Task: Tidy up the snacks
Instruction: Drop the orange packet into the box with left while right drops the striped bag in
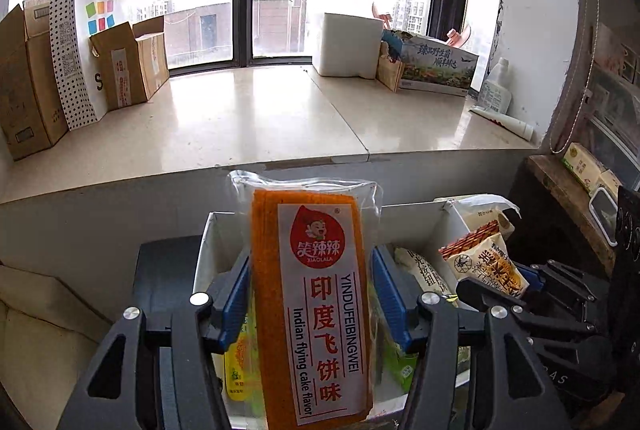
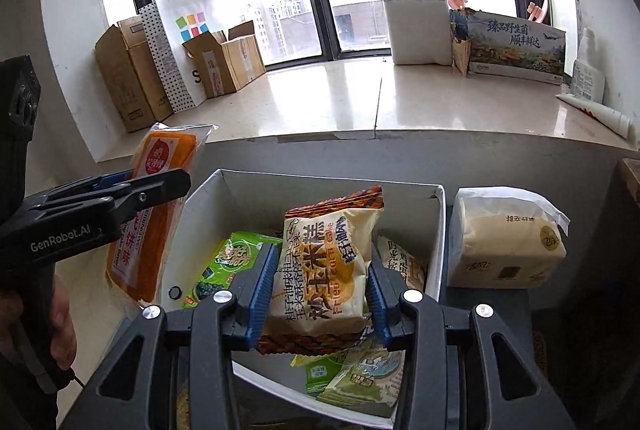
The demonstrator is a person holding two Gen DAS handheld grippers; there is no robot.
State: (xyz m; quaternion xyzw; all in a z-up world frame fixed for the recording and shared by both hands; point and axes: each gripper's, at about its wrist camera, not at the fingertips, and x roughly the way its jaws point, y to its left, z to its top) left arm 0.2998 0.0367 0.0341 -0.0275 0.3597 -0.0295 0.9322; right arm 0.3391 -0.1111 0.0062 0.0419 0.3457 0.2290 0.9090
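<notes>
My left gripper (image 1: 312, 290) is shut on an orange snack pack (image 1: 316, 310) labelled Indian flying cake flavor. It holds the pack upright above the left end of a white box (image 1: 205, 250). In the right wrist view that gripper (image 2: 160, 186) and its pack (image 2: 160, 158) hang left of the box (image 2: 332, 177). My right gripper (image 2: 320, 286) is shut on a cream fried corn cake pack (image 2: 320, 270), lifted over the box. The left wrist view shows the right gripper (image 1: 504, 282) at the right with that pack (image 1: 484, 266). Green packs (image 2: 228, 262) lie inside the box.
A white bag with a beige block (image 2: 504, 250) stands right of the box. Behind is a stone window ledge (image 2: 340, 102) with cardboard boxes (image 2: 128, 78), a paper bag (image 2: 188, 30), a white foam box (image 2: 420, 30) and a printed carton (image 2: 516, 46). A person's hand (image 2: 60, 330) grips the left handle.
</notes>
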